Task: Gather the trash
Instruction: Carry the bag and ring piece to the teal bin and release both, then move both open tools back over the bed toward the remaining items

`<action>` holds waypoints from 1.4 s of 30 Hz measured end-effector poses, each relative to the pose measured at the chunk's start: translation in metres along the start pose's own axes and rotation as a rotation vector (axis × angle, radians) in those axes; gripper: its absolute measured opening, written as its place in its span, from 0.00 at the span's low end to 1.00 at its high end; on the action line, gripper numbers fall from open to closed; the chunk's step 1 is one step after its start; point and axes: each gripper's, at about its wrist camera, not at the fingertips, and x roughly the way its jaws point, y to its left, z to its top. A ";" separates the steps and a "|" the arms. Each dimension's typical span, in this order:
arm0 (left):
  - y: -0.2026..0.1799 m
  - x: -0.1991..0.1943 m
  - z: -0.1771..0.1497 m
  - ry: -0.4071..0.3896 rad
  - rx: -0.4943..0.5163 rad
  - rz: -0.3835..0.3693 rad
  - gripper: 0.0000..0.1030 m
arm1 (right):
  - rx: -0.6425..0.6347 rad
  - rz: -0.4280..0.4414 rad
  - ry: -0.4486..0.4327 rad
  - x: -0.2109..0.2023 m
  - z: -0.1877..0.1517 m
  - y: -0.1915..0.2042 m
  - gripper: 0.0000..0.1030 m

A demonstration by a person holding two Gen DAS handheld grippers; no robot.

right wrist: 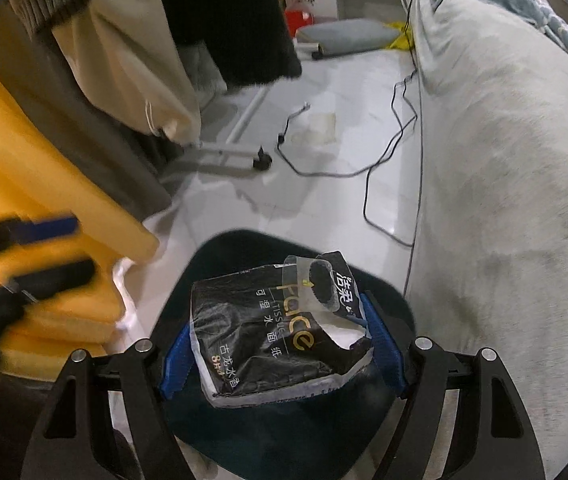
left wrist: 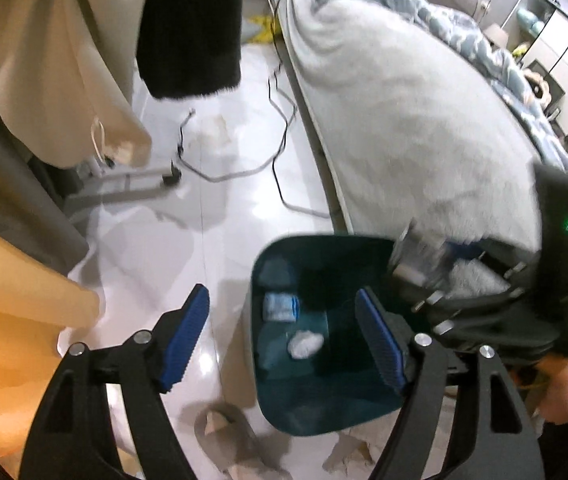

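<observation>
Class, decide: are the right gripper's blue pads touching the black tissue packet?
Touching. The right wrist view shows both pads of the right gripper pressed against the tissue packet sides, no gap.

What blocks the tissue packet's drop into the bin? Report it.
Nothing visible. The right gripper holds the black tissue packet directly over the open dark teal bin, which holds only a small packet and crumpled tissue.
</observation>
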 end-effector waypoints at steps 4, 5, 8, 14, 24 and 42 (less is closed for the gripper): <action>0.002 -0.017 0.009 -0.075 0.007 0.002 0.72 | -0.022 -0.021 0.064 0.024 -0.008 0.007 0.74; 0.000 -0.023 0.012 -0.103 0.017 0.004 0.71 | -0.028 -0.025 0.077 0.029 -0.010 0.008 0.74; -0.004 -0.039 0.017 -0.181 0.034 -0.006 0.68 | -0.051 -0.034 0.124 0.042 -0.018 0.013 0.74; -0.023 -0.059 0.026 -0.274 0.096 -0.039 0.66 | -0.073 -0.068 0.174 0.052 -0.029 0.018 0.74; -0.067 -0.077 0.037 -0.389 0.176 0.008 0.68 | -0.061 -0.076 0.195 0.042 -0.043 0.011 0.86; -0.119 -0.079 0.050 -0.444 0.149 0.032 0.84 | -0.054 -0.057 -0.136 -0.075 -0.032 -0.013 0.90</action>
